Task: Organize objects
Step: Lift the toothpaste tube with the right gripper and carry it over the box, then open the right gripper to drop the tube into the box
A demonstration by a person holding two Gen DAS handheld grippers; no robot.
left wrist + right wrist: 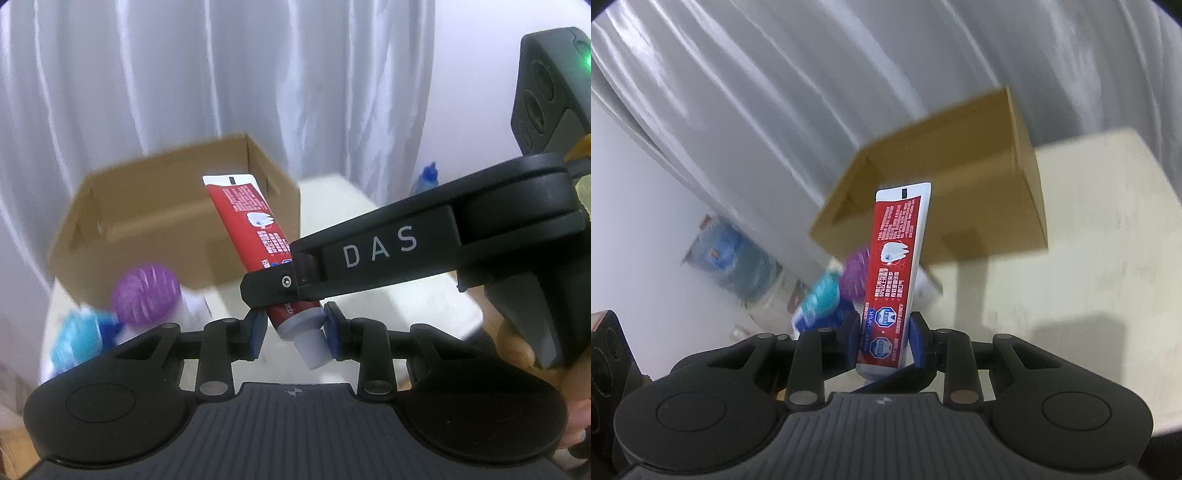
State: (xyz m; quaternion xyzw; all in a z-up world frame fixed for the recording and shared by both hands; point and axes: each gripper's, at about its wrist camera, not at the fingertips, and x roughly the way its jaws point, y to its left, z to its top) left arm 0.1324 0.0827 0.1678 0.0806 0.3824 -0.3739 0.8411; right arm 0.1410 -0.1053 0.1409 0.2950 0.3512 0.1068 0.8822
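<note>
Toothpaste tube (255, 229) was up off the table (332, 195), held by both grippers at once; crimped flat end pointed up and away toward the cardboard box (155, 221), cap (314, 349) down and near.

Left gripper (295, 332) was clamped at the neck, blue pads (334, 328) on the grey shoulder just above the white cap; right gripper (884, 341) was clamped on the lower body of the tube (895, 266), fingers (918, 339) pressing the printed faces; in the left view its black arm came in from the right and crossed the tube just above the neck.

Handling, as judged: light; body soft and squashy, so a hard pinch mid-body would likely dent it or push paste toward the cap; plastic skin looked glossy, probably a bit slippery; the shoulder and cap were the stiff part and the surest hold; the crimped end was flat and stiff too, but thin.

Box stood open-topped at the far side of the table, nothing visible inside from here; a purple ribbed ball (146, 291) and a teal-and-blue item (79, 339), blurred, lay near its left front corner; a blue-capped bottle (428, 181) stood far right; white curtain (184, 74) behind.

With the tube long and held low, the free top end could sway; best carried upright-ish and let go over the box.
</note>
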